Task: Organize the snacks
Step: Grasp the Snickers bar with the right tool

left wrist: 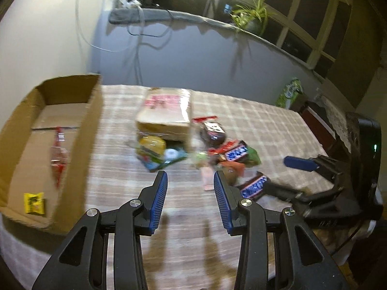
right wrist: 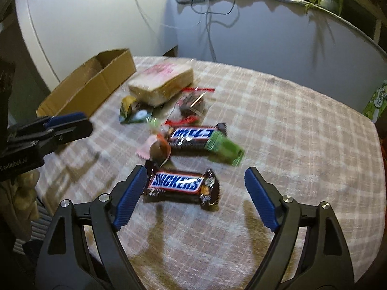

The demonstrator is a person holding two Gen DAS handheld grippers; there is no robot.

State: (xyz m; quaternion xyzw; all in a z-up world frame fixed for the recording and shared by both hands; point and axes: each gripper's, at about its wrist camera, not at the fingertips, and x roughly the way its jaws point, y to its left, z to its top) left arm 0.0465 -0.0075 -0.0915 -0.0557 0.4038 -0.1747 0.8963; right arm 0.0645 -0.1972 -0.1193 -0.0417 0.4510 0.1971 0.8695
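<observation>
We hold the right claw [right wrist: 196, 181] spread wide and empty over the plaid tablecloth [right wrist: 290, 125], a brown Snickers bar in its glossy wrapper [right wrist: 180, 186] lying between its blue fingers, nearer the left one. Beyond it sits a second Snickers bar [right wrist: 193, 135]. Our left claw [left wrist: 191, 181], open and empty, hovers just right of the open brown cardboard box [left wrist: 92, 130], which holds a small yellow candy packet [left wrist: 34, 202].

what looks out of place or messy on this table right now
The snacks sit in a loose jumble mid-table rather than in the cardboard box, which holds only a yellow packet and a clear bag. One Snickers bar lies apart from the pile, between the open right gripper's fingers.
</observation>
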